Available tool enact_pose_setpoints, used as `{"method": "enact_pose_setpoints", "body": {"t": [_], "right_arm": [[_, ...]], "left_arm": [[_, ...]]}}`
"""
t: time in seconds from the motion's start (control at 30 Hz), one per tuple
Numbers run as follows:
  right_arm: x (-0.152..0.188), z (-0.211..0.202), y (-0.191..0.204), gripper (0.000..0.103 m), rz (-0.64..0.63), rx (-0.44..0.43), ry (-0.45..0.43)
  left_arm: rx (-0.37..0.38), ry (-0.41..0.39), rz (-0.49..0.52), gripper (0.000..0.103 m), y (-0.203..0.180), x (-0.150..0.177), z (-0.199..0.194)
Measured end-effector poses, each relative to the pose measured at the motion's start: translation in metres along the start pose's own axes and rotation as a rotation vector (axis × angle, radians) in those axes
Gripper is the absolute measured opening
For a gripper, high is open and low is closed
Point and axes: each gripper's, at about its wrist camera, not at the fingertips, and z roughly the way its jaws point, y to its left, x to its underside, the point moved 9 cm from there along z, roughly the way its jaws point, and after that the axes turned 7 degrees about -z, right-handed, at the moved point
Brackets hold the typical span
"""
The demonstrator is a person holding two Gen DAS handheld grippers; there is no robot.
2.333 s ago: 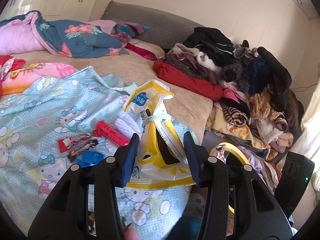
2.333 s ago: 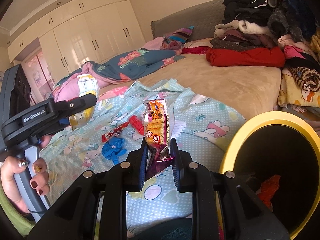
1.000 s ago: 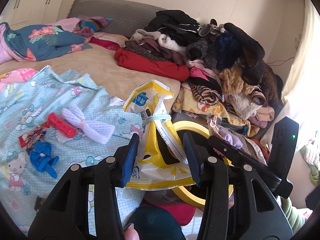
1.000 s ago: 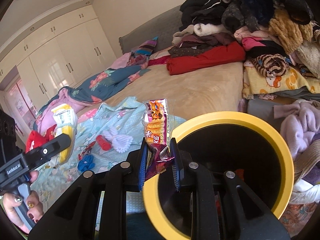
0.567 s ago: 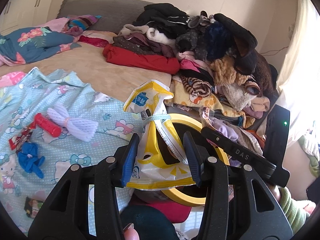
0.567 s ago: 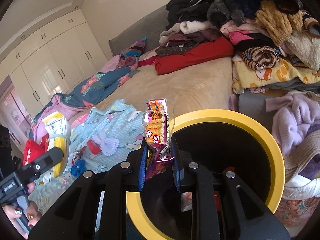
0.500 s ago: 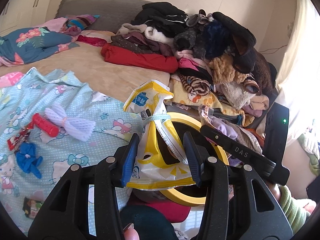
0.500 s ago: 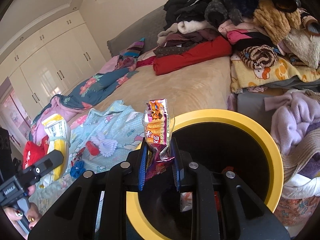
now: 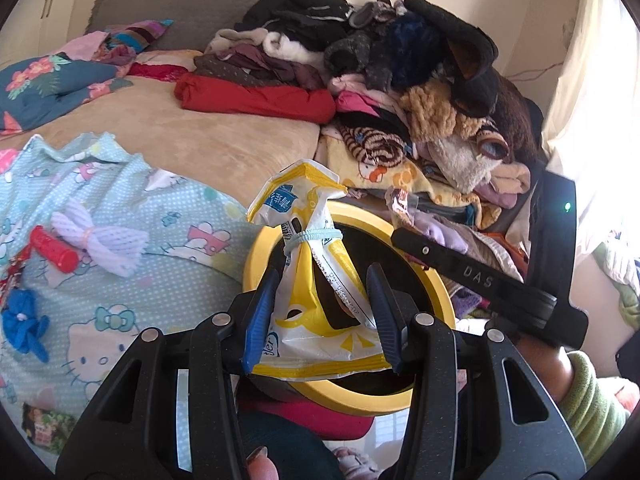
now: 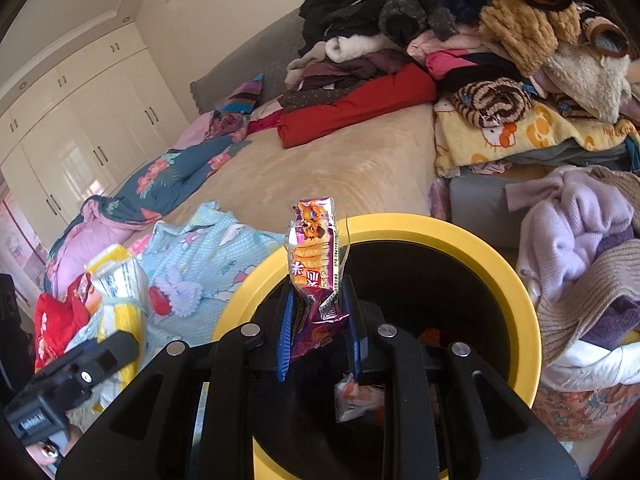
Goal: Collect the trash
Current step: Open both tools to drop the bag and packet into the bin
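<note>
Drop-off step: your right hand-held gripper [image 10: 318, 328] clenched on snack wrapper [image 10: 314, 258], poised over yellow bin [image 10: 520, 292]; left hand-held gripper [image 9: 322, 312] clamps yellow-white bag [image 9: 316, 280] near rim. Next: release wrapper, then bag, squarely inside

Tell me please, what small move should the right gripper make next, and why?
Probably open the right gripper: its jaws hold the purple snack wrapper directly above the mouth of the yellow-rimmed bin, where other trash already lies, so the wrapper should drop inside.

Bin mouth [image 10: 516, 280] open; clothes pile [image 10: 580, 240] crowds beside.
</note>
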Motion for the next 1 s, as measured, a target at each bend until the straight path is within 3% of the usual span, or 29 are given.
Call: {"method": "enact_pose_setpoints", "body": {"t": [0.6, 0.9, 0.93, 1.0], "right_arm": [[0.004, 0.009, -0.048, 0.021, 0.127, 0.031, 0.046], [0.008, 0.017, -0.053, 0.027, 0.167, 0.015, 0.073], [0.009, 0.018, -0.054, 0.028, 0.172, 0.017, 0.074], [0.009, 0.018, -0.056, 0.043, 0.185, 0.027, 0.072]], "left_arm": [[0.025, 0.123, 0.039, 0.038, -0.009, 0.019, 0.054], [0.020, 0.119, 0.046, 0.038, -0.012, 0.021, 0.059], [0.017, 0.113, 0.051, 0.042, -0.012, 0.021, 0.058], [0.007, 0.101, 0.055, 0.056, -0.011, 0.019, 0.055]]}}
